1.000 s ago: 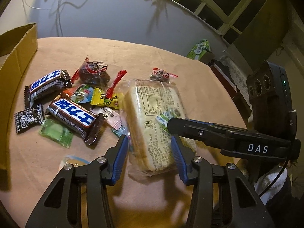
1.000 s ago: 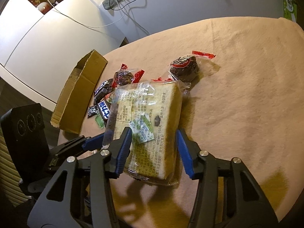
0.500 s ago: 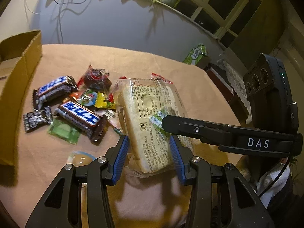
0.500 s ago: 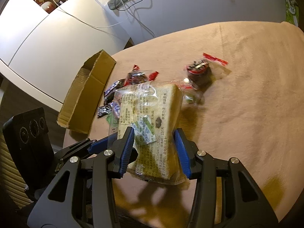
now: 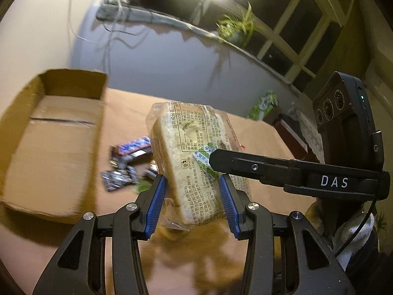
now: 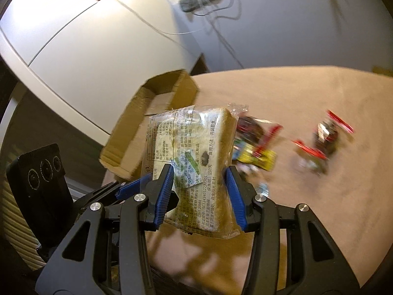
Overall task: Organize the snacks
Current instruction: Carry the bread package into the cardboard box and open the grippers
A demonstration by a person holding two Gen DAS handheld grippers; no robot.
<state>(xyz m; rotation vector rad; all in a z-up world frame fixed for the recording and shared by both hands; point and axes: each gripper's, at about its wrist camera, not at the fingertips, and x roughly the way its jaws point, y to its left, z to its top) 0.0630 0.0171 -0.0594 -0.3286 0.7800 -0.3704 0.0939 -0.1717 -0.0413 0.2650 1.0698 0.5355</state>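
Observation:
A clear-wrapped loaf of sliced bread (image 5: 189,142) hangs tilted above the tan tablecloth (image 5: 122,108). My left gripper (image 5: 192,184) is shut on its near end, blue pads pressing both sides. The right gripper's finger (image 5: 245,164) reaches in from the right onto the same loaf. In the right wrist view the loaf (image 6: 196,132) sits between the pads of my right gripper (image 6: 199,174), also shut on it. An open cardboard box (image 5: 56,132) stands empty to the left. Small wrapped snacks (image 5: 127,152) lie on the cloth behind the loaf.
The box (image 6: 152,113) stands at the table's edge near a white cabinet (image 6: 73,49). A yellow packet (image 6: 258,157) and a red-wrapped candy (image 6: 321,140) lie to the right. A green packet (image 5: 265,103) sits past the table's far edge.
Both grippers have lifted the loaf off the cloth and carried it up and towards the cardboard box, whose inside has come into view. The small snacks stayed on the table.

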